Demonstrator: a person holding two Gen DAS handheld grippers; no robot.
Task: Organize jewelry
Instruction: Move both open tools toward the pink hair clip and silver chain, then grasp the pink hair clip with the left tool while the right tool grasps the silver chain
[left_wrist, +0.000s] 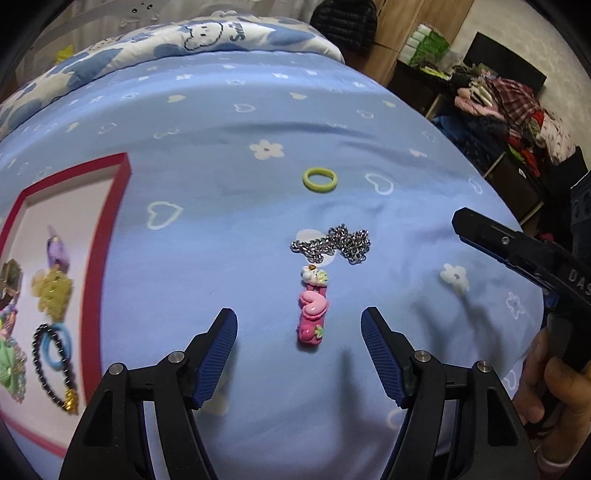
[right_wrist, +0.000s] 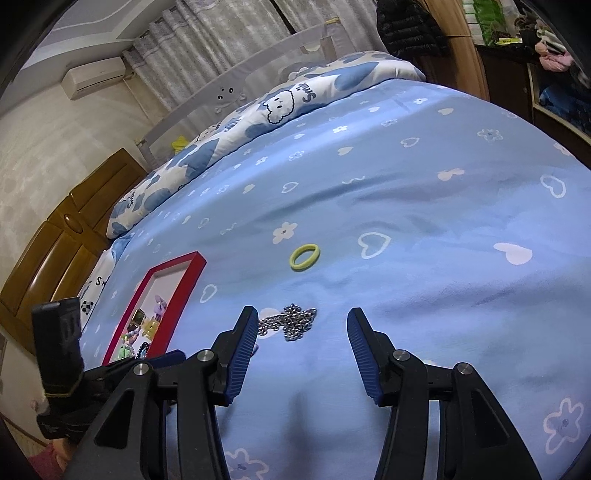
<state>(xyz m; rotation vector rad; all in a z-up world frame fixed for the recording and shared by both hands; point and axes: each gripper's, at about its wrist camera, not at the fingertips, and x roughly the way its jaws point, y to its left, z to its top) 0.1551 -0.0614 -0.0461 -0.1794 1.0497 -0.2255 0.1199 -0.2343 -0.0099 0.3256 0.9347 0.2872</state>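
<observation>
A pink cartoon pendant (left_wrist: 313, 313) on a bunched silver chain (left_wrist: 332, 243) lies on the blue bedsheet. My left gripper (left_wrist: 299, 325) is open, its fingers either side of the pendant, just above the sheet. A yellow-green hair tie (left_wrist: 319, 179) lies farther back. A red-rimmed tray (left_wrist: 94, 273) at the left holds several jewelry pieces, among them a black bead bracelet (left_wrist: 55, 369). My right gripper (right_wrist: 303, 328) is open and empty, near the chain (right_wrist: 290, 323); the hair tie (right_wrist: 304, 257) and the tray (right_wrist: 168, 314) show beyond it.
A cloud-print quilt (left_wrist: 207, 33) lies across the back of the bed. A shelf with piled clothes (left_wrist: 517, 110) stands off the bed's right side. A wooden headboard (right_wrist: 59, 236) is at the left in the right wrist view.
</observation>
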